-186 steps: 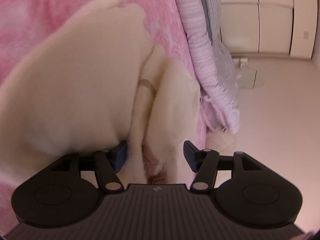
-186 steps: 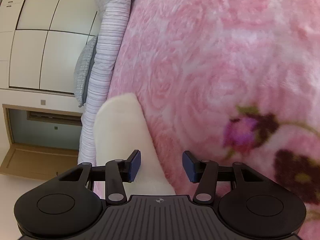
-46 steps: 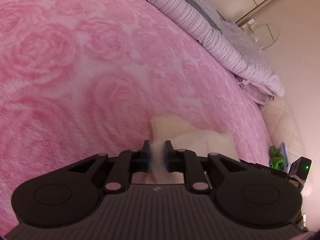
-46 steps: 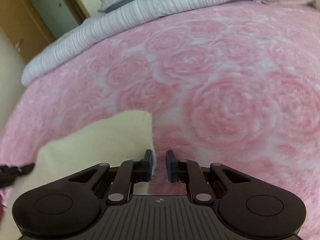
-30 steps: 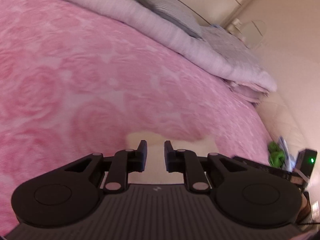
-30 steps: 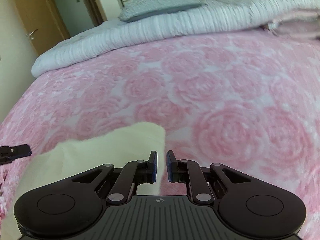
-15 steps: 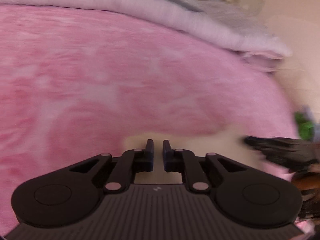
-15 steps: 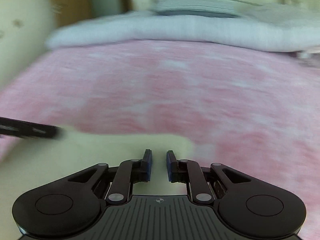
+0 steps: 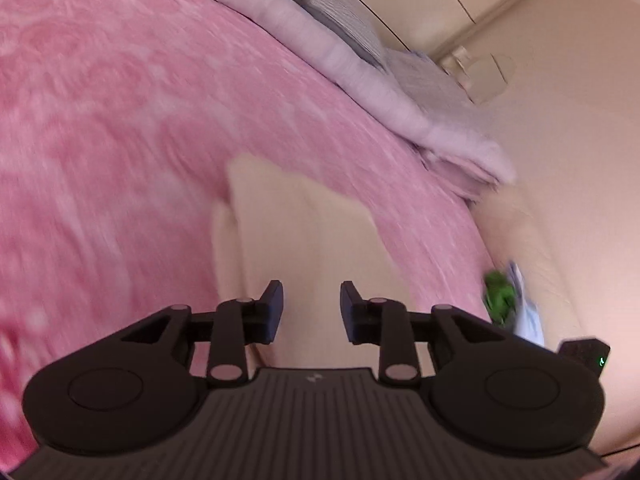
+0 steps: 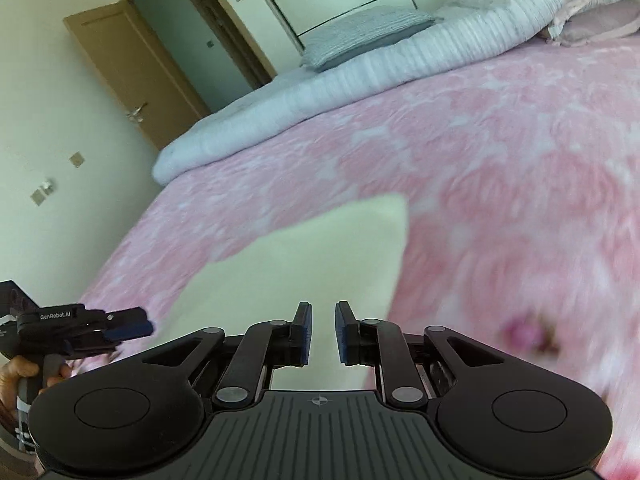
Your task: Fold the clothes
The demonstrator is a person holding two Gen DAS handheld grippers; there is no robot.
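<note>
Cream folded garment [image 9: 304, 240] lies flat on pink blanket [image 9: 100, 120]; both tools [image 9: 311, 300] [image 10: 320, 320] parted, empty.

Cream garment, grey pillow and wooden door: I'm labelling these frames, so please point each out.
Cream garment [image 9: 304, 248], left wrist view, middle of folded cloth.
Grey pillow [image 10: 368, 36], right wrist view, its top face.
Wooden door [image 10: 120, 64], right wrist view, open panel.
</note>
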